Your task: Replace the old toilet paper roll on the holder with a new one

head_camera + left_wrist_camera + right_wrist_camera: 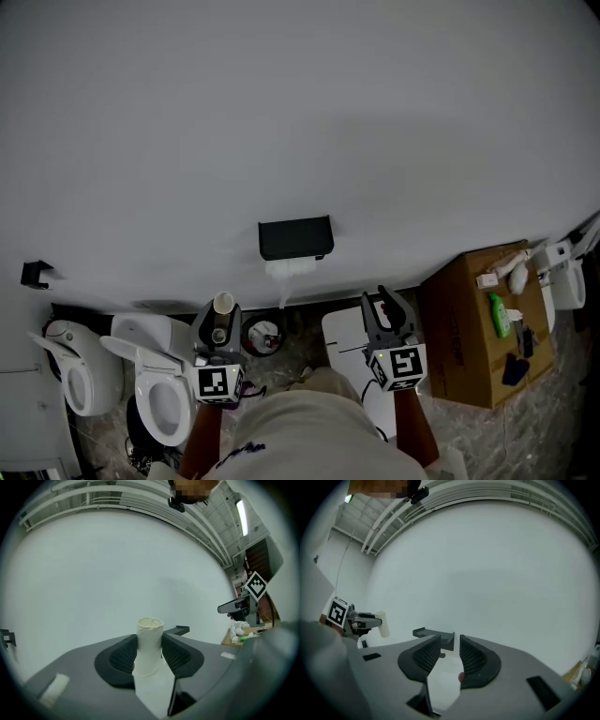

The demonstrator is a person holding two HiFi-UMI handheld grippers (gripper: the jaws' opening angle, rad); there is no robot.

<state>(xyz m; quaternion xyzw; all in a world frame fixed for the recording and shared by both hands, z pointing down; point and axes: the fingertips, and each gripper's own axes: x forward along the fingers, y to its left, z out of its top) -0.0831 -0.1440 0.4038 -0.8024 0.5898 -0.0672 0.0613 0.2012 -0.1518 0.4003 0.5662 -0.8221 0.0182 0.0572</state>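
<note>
Old roll [150,629], left gripper [150,643] (level)

Your left gripper [218,325] sits at about 7 o'clock in the head view and points toward 12, with its jaws pressed on an upright cardboard tube [150,637]. Your right gripper [387,306] sits at about 5 o'clock and also points roughly toward 12. Its jaws stand a narrow gap apart with nothing between them. Your left forearm [202,433] and right forearm [414,427] run back toward 6.

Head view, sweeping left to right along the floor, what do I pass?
First toilet → second toilet → left gripper holding a cardboard tube → waste bin → right gripper → cardboard box.
</note>
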